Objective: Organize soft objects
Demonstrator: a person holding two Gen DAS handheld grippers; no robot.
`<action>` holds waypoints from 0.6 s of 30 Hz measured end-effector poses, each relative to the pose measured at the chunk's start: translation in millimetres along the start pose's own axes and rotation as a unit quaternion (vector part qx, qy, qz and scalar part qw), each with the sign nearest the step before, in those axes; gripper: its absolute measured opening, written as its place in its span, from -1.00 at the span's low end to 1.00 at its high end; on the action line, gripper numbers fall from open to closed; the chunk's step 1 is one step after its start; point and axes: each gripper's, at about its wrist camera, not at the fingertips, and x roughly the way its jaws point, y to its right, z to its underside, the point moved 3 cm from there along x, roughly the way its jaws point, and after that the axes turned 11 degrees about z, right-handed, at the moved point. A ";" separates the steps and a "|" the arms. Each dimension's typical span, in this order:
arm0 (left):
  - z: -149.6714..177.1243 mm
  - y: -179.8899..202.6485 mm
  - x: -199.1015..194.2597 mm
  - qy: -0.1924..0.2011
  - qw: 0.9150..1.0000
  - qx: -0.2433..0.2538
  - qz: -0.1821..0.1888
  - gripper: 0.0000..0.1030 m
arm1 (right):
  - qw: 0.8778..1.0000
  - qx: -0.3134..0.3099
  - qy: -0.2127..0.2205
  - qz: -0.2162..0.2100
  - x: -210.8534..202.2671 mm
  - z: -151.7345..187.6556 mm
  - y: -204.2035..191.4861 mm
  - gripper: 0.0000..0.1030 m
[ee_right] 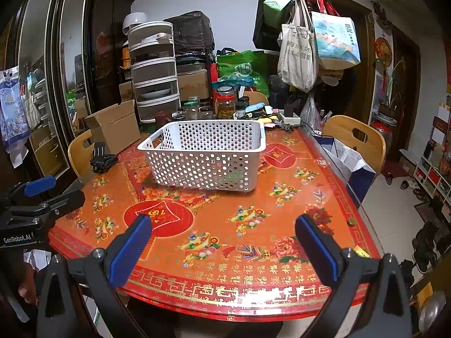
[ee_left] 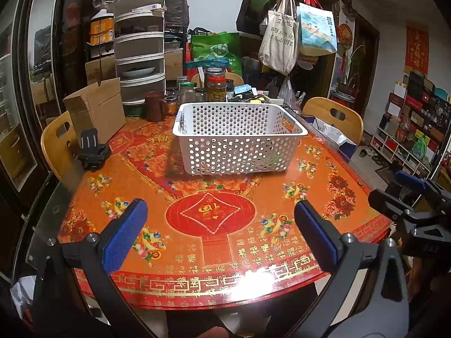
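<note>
Left wrist: basket (ee_left: 239,138), both claws (ee_left: 220,235) (ee_right: 222,246) agape

Bench (ee_left: 324,186): we note a glossy, printed red-orange covering that mirrors the lamp. Basket (ee_left: 239,152): white perforated plastic, smooth. Box (ee_left: 95,107): matt brown cardboard. Chair (ee_left: 332,115): smooth pale wood. Left tongs (ee_left: 220,233), right tongs (ee_right: 222,246): matt black plastic, ribbed blue pads.
</note>
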 end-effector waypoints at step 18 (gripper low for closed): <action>1.4 2.8 3.8 0.003 1.000 0.002 0.004 1.00 | 1.000 0.000 0.000 0.000 0.2 -0.1 0.0 0.97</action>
